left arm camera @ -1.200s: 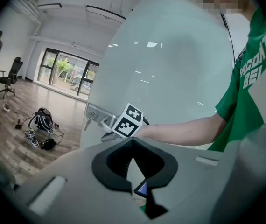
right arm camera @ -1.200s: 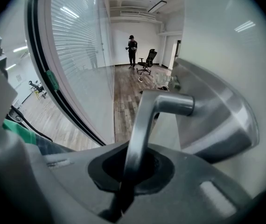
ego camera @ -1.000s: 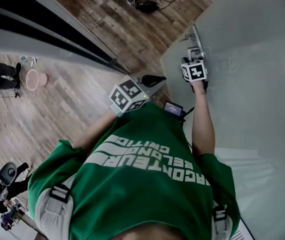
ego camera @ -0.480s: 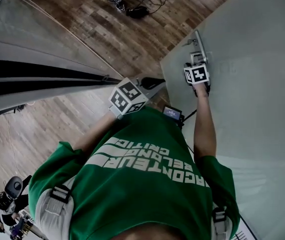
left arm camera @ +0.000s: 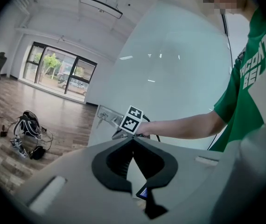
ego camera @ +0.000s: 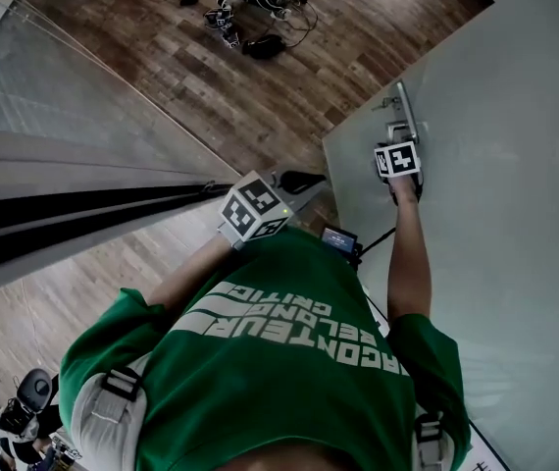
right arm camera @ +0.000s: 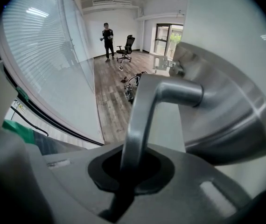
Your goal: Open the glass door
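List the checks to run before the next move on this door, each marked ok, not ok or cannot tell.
1. Right gripper shut on handle: ok.
2. Left gripper empty: ok.
3. Bag lies apart from door: ok.
4. Person stands far across the room: ok.
5. Space behind door free: cannot tell.

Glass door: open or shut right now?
Open: the glass door stands clear of the frame, floor showing between. Right hand-held gripper shut on its handle.
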